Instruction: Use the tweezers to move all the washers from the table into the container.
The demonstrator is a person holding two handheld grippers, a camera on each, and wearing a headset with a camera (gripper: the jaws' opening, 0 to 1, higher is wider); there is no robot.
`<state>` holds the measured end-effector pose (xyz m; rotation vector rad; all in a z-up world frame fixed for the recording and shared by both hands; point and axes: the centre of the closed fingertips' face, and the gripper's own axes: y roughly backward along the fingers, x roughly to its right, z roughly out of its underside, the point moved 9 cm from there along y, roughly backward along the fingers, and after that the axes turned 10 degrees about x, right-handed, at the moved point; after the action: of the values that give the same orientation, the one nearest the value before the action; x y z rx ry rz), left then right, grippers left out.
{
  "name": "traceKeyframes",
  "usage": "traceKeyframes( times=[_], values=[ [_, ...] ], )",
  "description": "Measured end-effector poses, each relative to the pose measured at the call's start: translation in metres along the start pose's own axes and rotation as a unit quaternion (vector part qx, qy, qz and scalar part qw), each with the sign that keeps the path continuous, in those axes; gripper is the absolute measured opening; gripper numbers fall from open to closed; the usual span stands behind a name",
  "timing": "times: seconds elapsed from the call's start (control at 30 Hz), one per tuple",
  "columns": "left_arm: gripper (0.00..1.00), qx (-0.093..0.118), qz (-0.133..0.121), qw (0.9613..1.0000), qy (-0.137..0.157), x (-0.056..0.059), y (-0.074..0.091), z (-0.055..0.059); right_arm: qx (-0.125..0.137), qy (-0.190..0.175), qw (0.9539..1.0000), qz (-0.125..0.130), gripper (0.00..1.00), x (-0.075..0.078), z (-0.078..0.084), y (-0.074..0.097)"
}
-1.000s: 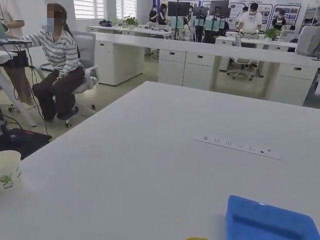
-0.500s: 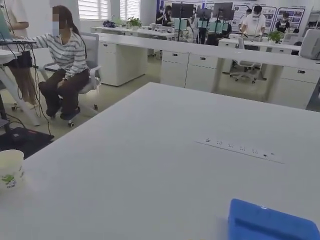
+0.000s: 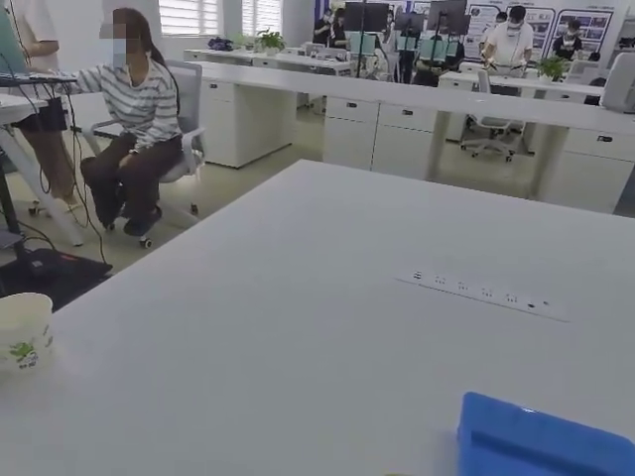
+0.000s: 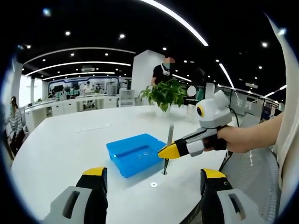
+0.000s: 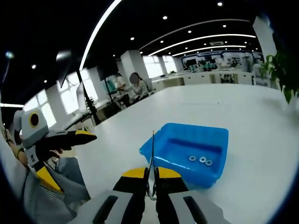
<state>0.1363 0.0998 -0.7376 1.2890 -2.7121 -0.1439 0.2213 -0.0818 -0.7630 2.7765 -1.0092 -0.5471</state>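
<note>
Tweezers (image 4: 170,135) beside loose washer (image 4: 153,185)
Right gripper (image 5: 150,175) pinches them; left gripper (image 4: 154,173) spread. Straddle washer with tips, squeeze gently, lift to container (image 4: 125,169).

The white table (image 3: 298,327) carries a blue container (image 4: 127,167) near one edge. A single washer (image 4: 153,185) lies loose on the tabletop just beside it. A paper cup (image 3: 22,332) stands at the left edge, well apart, and a socket strip (image 3: 481,294) sits flush in the surface.
</note>
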Motion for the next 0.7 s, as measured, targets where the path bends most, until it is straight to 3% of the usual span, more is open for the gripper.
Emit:
traceKeyframes(
  times=[0.7],
  values=[
    [0.83, 0.003, -0.006, 1.0, 0.002, -0.003, 0.001, -0.001, 0.025, -0.041, 0.9988, -0.008, 0.03, 0.017, -0.046, -0.03]
  ],
)
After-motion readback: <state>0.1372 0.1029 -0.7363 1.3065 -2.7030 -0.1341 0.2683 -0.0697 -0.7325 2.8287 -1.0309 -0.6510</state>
